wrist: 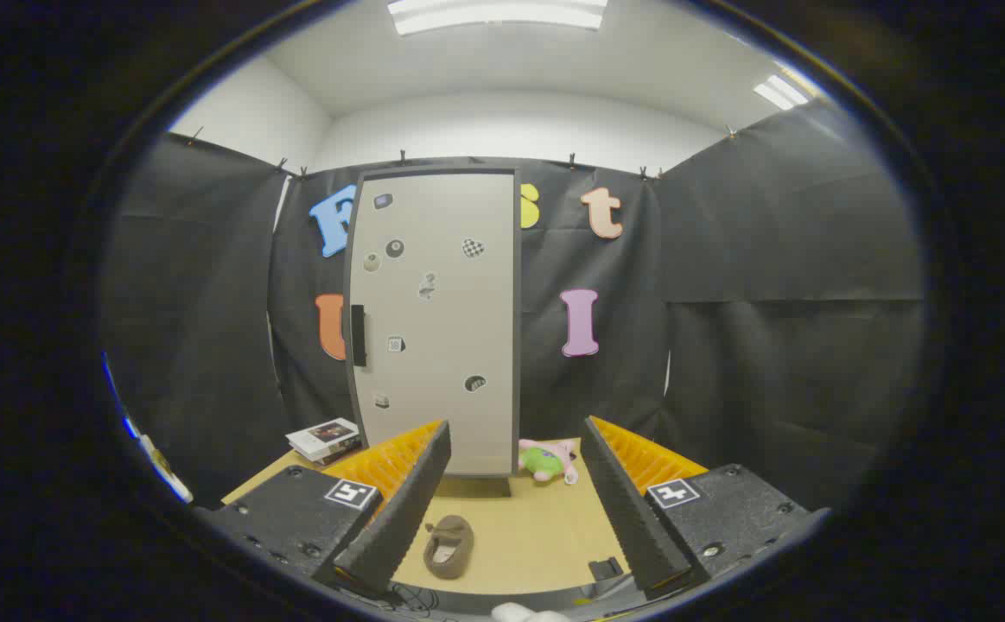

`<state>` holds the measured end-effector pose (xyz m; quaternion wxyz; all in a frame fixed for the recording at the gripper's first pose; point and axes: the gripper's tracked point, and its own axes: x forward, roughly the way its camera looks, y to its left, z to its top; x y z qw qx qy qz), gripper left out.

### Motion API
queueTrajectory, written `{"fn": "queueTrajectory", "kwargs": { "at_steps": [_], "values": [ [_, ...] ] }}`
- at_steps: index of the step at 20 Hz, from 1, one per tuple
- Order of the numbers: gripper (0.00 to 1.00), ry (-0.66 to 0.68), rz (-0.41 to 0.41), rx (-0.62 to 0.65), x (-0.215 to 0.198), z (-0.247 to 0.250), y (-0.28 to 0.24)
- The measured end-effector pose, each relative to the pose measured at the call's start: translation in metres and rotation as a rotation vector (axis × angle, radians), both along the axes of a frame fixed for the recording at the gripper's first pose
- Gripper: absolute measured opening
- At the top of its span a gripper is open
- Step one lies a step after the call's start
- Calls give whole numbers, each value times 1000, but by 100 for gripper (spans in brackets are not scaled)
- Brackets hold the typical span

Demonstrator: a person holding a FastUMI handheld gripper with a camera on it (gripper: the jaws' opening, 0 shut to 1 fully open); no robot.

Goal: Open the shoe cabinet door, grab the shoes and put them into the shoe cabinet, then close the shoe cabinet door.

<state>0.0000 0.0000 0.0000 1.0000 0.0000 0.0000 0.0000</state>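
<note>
Gripper view: the gripper (pixel 515 510) is spread wide with nothing between its fingers. A brown shoe (pixel 448 545) lies on the tan tabletop (pixel 545 544) between them — nearer the left finger. Beyond stands the shoe cabinet (pixel 433 324), door closed, black handle (pixel 358 335) on its left edge — a plush toy (pixel 547 459) beside its base, books (pixel 323 439) to its left

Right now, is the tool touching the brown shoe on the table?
Apart. The gripper view shows the tool open, the shoe lying flat between its fingers with bare table on both sides. The cabinet door is shut.
</note>
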Motion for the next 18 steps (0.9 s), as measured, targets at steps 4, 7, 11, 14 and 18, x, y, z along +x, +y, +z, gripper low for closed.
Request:
{"fn": "queueTrajectory", "kwargs": {
  "at_steps": [4, 7, 11, 14, 18],
  "values": [
    [99, 10, -3, 0, 6, -4, 0],
    [99, 5, -5, -6, 8, -3, 3],
    [99, 6, -10, -14, 14, -3, 10],
    [99, 9, -12, -14, 23, -1, 22],
    [99, -3, 10, -23, 51, 11, 55]
  ]
}}
